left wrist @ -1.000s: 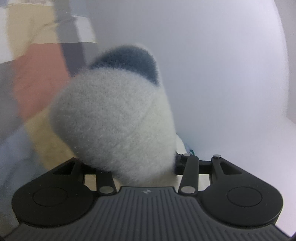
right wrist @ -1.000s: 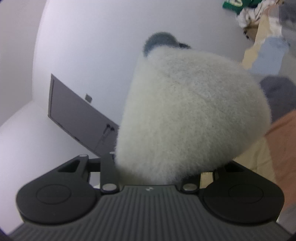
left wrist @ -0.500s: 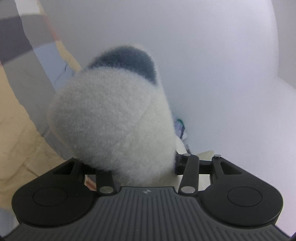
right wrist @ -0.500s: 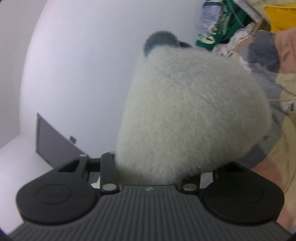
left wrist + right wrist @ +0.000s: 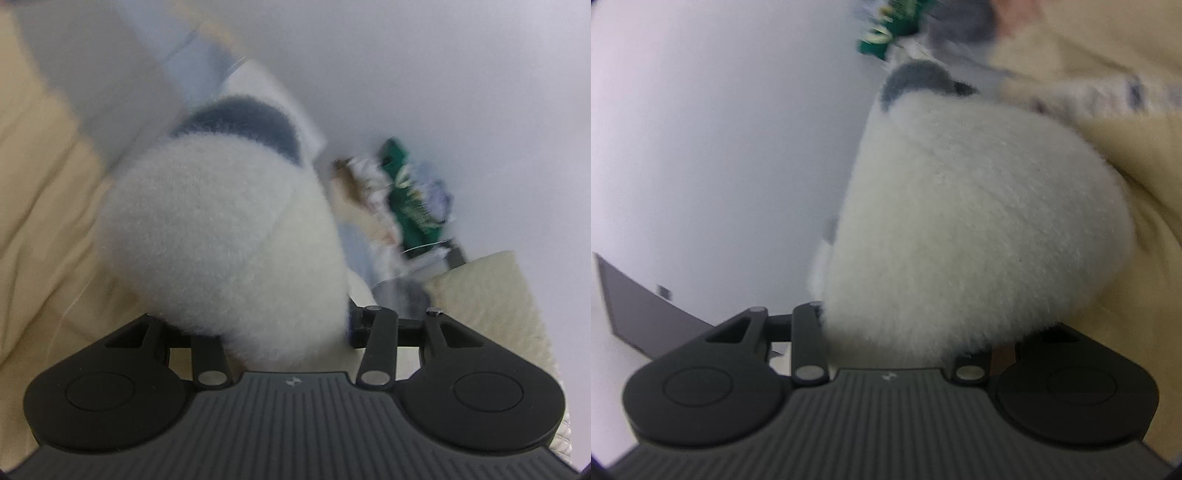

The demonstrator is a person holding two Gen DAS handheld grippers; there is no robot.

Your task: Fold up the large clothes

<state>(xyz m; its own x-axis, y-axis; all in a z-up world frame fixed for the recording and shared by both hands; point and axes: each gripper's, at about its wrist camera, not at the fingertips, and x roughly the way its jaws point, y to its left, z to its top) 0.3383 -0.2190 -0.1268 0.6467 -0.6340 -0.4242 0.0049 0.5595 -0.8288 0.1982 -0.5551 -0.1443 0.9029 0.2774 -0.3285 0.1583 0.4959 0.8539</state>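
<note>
fleece fills both of your wrist views: a thick white fluffy garment (image 5: 221,243) with a grey-blue patch at its far end bulges up right in front of your left gripper (image 5: 280,332), and the same white pile (image 5: 967,229) swells over your right gripper (image 5: 894,339). in each view the fabric comes out from between the linkage bars and hides the fingers completely, so you cannot tell from these pictures whether either pair of tongs is clamped on the fleece or standing apart; the cloth does sit against both tools.

behind your left bundle lies cream bedding (image 5: 40,206) on the left, creased in long folds, and a pale knitted cushion or throw (image 5: 491,295) on the right. further off, blurred, a heap of mixed clothes (image 5: 402,199) with a green piece in it rests against the white wall (image 5: 443,74).

in your right view the cream bedding (image 5: 1126,155) runs along the right side, the green piece (image 5: 886,22) shows at the top edge, and a dark flat panel (image 5: 639,310) stands low on the left against the wall (image 5: 720,129). both views are smeared, so finer detail is unreadable. you have no container in sight in either view.
</note>
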